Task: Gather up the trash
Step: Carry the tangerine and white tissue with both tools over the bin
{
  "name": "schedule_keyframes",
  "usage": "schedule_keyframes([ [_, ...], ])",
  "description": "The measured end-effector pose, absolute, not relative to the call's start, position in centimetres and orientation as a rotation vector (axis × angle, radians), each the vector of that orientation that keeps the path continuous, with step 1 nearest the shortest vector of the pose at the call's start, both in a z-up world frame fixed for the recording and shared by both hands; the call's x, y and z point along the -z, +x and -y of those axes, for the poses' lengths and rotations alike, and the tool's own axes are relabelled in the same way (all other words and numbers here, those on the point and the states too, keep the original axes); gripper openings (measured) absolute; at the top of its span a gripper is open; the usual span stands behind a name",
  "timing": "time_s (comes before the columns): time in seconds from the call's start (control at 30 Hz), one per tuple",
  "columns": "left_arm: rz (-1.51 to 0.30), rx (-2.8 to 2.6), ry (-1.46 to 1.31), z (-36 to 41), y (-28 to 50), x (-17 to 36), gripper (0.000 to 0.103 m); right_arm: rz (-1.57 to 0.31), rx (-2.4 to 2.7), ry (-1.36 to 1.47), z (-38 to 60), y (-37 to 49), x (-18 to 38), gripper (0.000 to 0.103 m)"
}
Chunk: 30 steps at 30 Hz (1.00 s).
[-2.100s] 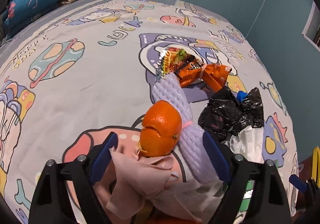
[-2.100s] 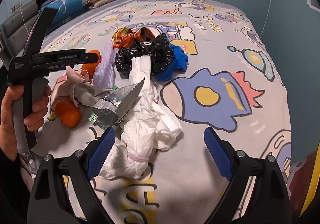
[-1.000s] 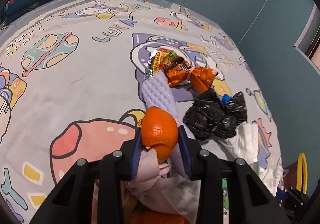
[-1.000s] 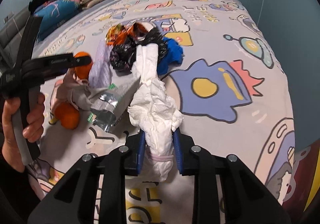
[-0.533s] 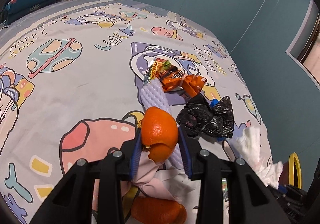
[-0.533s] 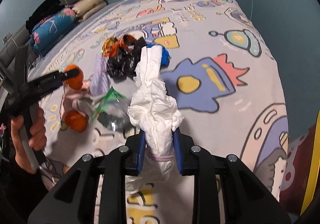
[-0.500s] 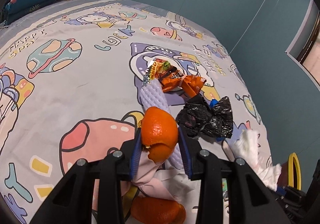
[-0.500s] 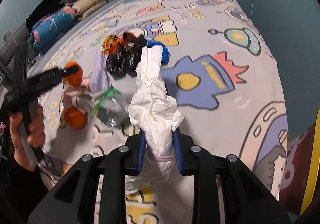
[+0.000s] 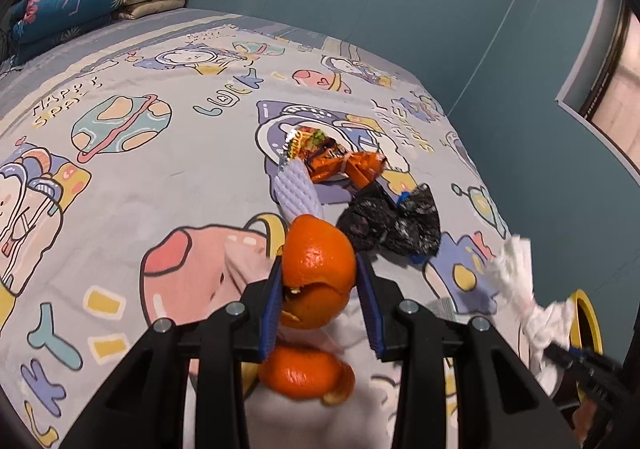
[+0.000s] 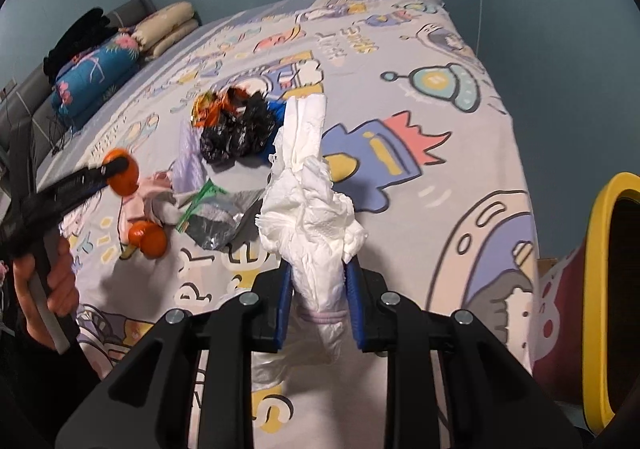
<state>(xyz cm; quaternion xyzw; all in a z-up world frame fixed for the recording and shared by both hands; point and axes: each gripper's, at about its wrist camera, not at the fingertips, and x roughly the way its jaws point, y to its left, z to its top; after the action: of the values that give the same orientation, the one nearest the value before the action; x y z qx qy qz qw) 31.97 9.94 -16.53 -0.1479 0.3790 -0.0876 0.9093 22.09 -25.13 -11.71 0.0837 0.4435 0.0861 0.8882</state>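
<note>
We've got both pieces up off the bed (image 10: 460, 153) now, left tongs (image 9: 318, 289) pinching the orange peel (image 9: 318, 267), right tongs (image 10: 316, 297) clamping the white tissue wad (image 10: 310, 205), swinging toward the yellow bin (image 10: 596, 289) beside it.

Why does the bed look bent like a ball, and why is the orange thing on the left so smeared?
Both wrist views use fisheye lenses, so the bed bulges and the corners go black. In the right wrist view the orange peel held by the left gripper is motion-blurred. In the left wrist view the peel is sharp, while the white tissue wad blurs.
</note>
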Motion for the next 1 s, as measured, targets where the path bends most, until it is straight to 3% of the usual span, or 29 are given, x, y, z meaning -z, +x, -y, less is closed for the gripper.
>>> schedule_keyframes([
  [0.5, -0.756, 0.216, -0.2, -7.9, 28.0, 12.9, 0.033, -0.842, -0.161, 0.184, 27.6, 20.7, 7.4, 0.022],
  [1.0, -0.736, 0.398, -0.079, 1.3, 25.6, 8.1, 0.033, -0.798, -0.099, 0.225, 33.4, 18.3, 5.0, 0.022],
])
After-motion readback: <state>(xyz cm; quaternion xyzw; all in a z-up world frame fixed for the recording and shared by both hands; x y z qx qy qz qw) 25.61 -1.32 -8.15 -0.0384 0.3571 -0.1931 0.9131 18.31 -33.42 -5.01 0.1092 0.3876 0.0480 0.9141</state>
